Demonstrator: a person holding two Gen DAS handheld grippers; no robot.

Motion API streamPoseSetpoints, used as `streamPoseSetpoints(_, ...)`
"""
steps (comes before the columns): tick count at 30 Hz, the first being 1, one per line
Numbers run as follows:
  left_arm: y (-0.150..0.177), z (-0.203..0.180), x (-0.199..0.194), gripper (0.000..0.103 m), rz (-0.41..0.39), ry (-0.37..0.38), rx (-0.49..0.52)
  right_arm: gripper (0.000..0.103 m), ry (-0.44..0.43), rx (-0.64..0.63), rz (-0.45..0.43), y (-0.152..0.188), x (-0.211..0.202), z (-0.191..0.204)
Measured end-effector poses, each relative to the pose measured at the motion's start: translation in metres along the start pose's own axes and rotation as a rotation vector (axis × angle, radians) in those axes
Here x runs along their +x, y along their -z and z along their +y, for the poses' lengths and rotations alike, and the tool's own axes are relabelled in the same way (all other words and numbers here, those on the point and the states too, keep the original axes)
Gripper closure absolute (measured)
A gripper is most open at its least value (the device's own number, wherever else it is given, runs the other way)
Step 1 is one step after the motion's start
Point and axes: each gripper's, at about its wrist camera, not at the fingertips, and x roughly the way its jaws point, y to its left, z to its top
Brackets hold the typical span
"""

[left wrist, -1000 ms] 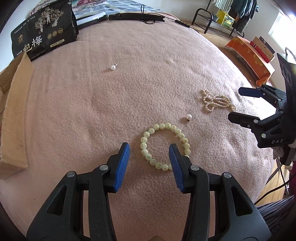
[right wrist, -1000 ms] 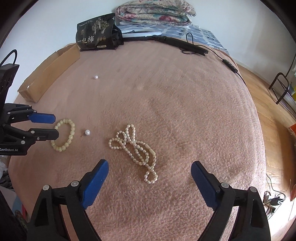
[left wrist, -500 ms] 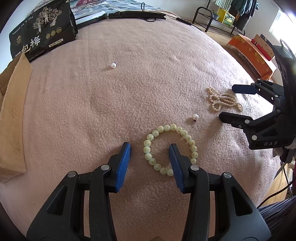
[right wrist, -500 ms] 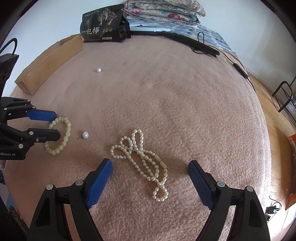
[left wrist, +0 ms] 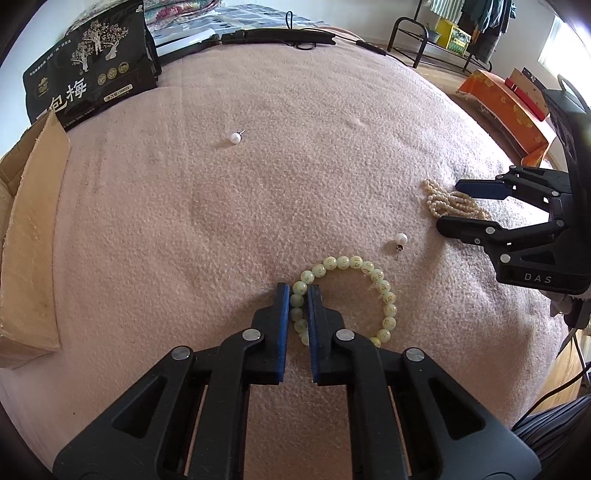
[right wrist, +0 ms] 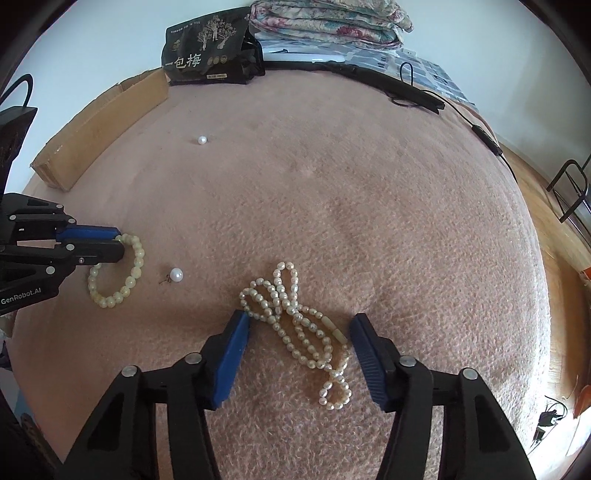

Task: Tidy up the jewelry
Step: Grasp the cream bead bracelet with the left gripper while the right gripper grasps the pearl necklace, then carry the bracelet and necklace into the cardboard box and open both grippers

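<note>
My left gripper (left wrist: 297,295) is shut on the left side of a pale green bead bracelet (left wrist: 373,275) that lies on the pink blanket (left wrist: 295,177); the right wrist view shows the same grip (right wrist: 119,243) on the bracelet (right wrist: 127,286). My right gripper (right wrist: 301,326) is open, its fingers astride a tangled pearl necklace (right wrist: 295,317) on the blanket. In the left wrist view it (left wrist: 452,203) stands over the necklace (left wrist: 443,201). One pearl earring (left wrist: 401,239) lies between bracelet and necklace. A second pearl earring (left wrist: 235,137) lies farther back.
A cardboard box (left wrist: 26,236) lies along the left edge of the blanket. A black printed bag (left wrist: 88,62) stands at the back left, with folded quilts (right wrist: 328,22) and a black cable (right wrist: 402,88) behind. The floor drops off to the right.
My left gripper has closed on the bracelet's left side. My right gripper has moved forward and down so its open fingers now flank the necklace.
</note>
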Motion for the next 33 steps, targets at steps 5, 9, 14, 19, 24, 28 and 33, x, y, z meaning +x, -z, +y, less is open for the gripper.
streamPoseSetpoints(5, 0.000, 0.000, -0.005, 0.097, -0.007, 0.008, -0.012, 0.073, 0.007, 0.007, 0.003, -0.002, -0.002, -0.001)
streamPoseSetpoints(9, 0.001, 0.000, -0.010, 0.098, -0.017, 0.014, -0.012, 0.093, 0.015, 0.017, 0.006, -0.003, -0.004, -0.003)
streamPoseSetpoints(14, 0.001, -0.002, -0.019, 0.098, -0.040, 0.021, -0.012, 0.098, 0.014, 0.047, 0.004, -0.005, -0.009, -0.006)
streamPoseSetpoints(19, -0.001, -0.002, -0.031, 0.098, -0.065, 0.026, -0.016, 0.098, 0.019, 0.057, -0.034, -0.009, -0.023, -0.005)
streamPoseSetpoints(24, -0.004, 0.001, -0.046, 0.098, -0.101, 0.035, -0.030, 0.098, 0.010, 0.095, -0.122, -0.020, -0.054, -0.009)
streamPoseSetpoints(28, -0.008, 0.005, -0.059, 0.098, -0.132, 0.041, -0.042, 0.098, 0.001, 0.119, -0.194, -0.031, -0.080, -0.009)
streamPoseSetpoints(33, -0.011, 0.014, -0.075, 0.098, -0.166, 0.043, -0.054, 0.098, -0.010, 0.127, -0.269, -0.044, -0.107, -0.002)
